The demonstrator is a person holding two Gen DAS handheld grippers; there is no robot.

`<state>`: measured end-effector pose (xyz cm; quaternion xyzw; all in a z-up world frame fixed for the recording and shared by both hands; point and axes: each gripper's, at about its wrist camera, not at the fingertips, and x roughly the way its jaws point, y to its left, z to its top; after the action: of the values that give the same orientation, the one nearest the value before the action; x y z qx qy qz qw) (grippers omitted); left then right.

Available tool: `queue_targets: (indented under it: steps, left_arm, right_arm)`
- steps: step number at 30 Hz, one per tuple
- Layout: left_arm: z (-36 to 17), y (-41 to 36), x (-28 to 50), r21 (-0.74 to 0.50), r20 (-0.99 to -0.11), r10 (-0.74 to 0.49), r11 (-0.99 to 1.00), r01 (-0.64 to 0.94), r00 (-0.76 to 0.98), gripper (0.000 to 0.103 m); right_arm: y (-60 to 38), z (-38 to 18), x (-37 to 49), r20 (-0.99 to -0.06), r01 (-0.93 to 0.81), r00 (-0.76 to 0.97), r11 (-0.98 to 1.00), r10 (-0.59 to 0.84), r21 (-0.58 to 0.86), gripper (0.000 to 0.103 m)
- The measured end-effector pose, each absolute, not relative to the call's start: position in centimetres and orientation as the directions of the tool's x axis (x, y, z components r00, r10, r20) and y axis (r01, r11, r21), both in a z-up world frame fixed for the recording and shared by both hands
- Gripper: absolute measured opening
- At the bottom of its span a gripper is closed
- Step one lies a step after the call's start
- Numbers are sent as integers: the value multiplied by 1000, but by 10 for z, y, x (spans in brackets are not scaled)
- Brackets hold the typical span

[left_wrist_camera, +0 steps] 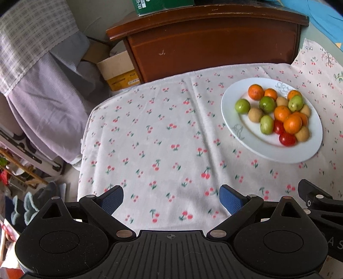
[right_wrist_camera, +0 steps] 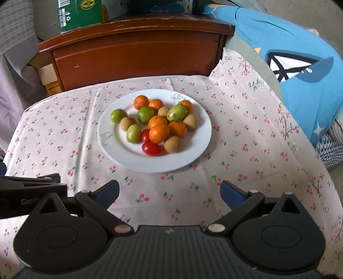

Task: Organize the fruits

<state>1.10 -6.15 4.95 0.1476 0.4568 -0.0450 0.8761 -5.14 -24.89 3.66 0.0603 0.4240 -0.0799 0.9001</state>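
In the left wrist view, draped lilac cloth (left_wrist_camera: 49,103) fills the left side of the frame, with a cardboard box (left_wrist_camera: 119,69) just right of it, beside the brown wooden cabinet (left_wrist_camera: 205,43) at top centre. A green carton (left_wrist_camera: 158,6) sits on the cabinet's top edge. Below spreads the cherry-print tablecloth (left_wrist_camera: 154,139). The left gripper (left_wrist_camera: 171,200) fills the bottom centre, its blue-padded fingers (left_wrist_camera: 112,201) spread wide with nothing between them, above bare cloth. In the right half of the frame lies the white plate (left_wrist_camera: 257,148), carrying orange mandarins (left_wrist_camera: 292,124), green fruits (left_wrist_camera: 242,105), tan-brown fruits (left_wrist_camera: 255,114) and red tomatoes (left_wrist_camera: 287,139), clustered and mostly touching. Part of the other tool juts in at the lower right edge.

In the right wrist view, the left tool's black body enters at the lower left edge. The plate (right_wrist_camera: 128,158) sits at centre frame, well ahead of the right gripper (right_wrist_camera: 170,192), whose fingers are likewise released and wide apart, empty. Mandarins (right_wrist_camera: 158,133), green fruits (right_wrist_camera: 133,133), brown fruits (right_wrist_camera: 172,144) and tomatoes (right_wrist_camera: 152,148) all rest on the plate. At upper right lies a blue garment (right_wrist_camera: 300,70) beyond the cloth's edge.
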Motion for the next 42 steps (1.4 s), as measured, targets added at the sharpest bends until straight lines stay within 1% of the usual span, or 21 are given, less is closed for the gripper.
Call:
queue_targets:
  steps: [4,8,13,16,20,26,28,29,33,36,42]
  left_arm:
    - [50,-52,2,189,-818,35,959,211,575,97]
    - [53,-40,-6,160,-814,11,965,207,581,97]
    - [56,-22,-9,121,-820,-9,974,189,572,97]
    - [58,-12,-13,108,-818,-16,977,181,575,97]
    - [59,-1,-21,83,-817,-38,980,182,575,97]
    - [56,13,-30,66,-820,-49,982,179,571,97]
    - [55,16,-33,68,-819,-48,981,180,572,97]
    - [54,17,-34,69,-819,-47,981,179,572,97]
    - [50,22,-35,61,-825,-50,983,176,562,97]
    - [49,23,-36,54,-829,-58,982,183,556,97]
    - [49,23,-36,59,-826,-55,981,183,560,97]
  right_arm:
    - [-244,37,-62,-766,187,638,981,-77,57,100]
    - [-246,36,-70,-760,176,649,979,-35,106,100]
    - [-248,23,-83,-753,187,658,968,5,169,100]
    - [-244,11,-92,-734,176,678,963,32,203,100]
    - [-230,-2,-100,-714,132,699,974,39,183,100]
    - [-207,-15,-107,-673,24,737,993,59,113,100]
    - [-202,-22,-105,-684,8,726,994,70,111,101]
    - [-200,-25,-104,-690,9,720,994,72,112,102]
    - [-192,-30,-102,-658,8,752,998,30,55,102]
    - [-191,-34,-100,-638,46,770,997,3,59,102]
    - [-186,-34,-91,-634,75,773,996,-27,48,102]
